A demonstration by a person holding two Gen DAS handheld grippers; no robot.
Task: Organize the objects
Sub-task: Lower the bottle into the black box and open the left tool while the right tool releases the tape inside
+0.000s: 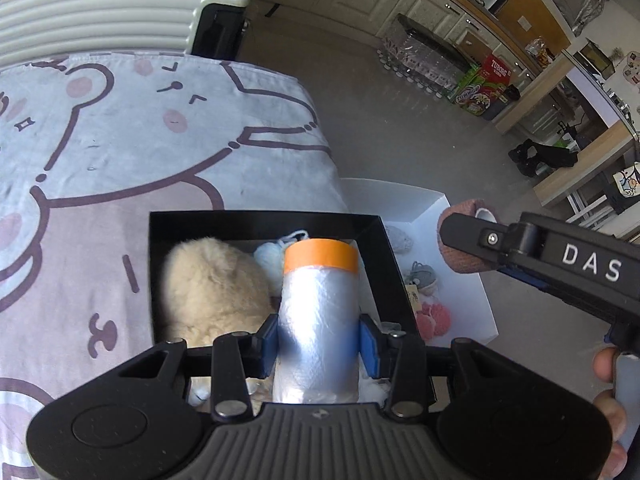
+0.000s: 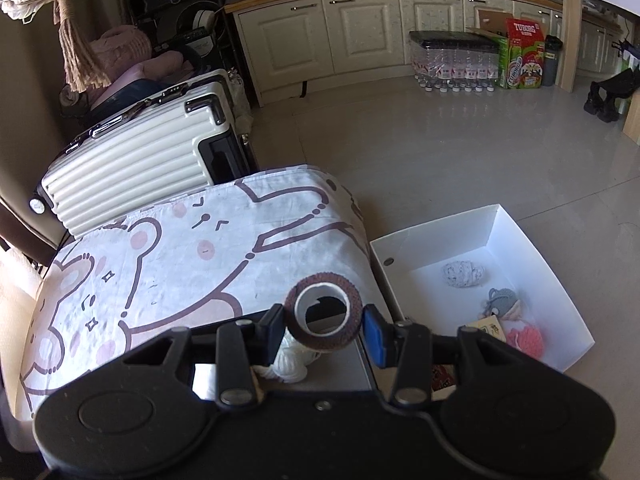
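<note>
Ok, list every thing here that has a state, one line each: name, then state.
left gripper: shut on the plastic roll.
plastic roll: upright between the pads, orange end up, over the black box.
right gripper: shut on the brown tape roll.
brown tape roll: held, hollow core facing the camera.
black box: open, fluffy toy inside.
white box: open, on the floor, small knitted items inside.
suitcase: closed.
</note>
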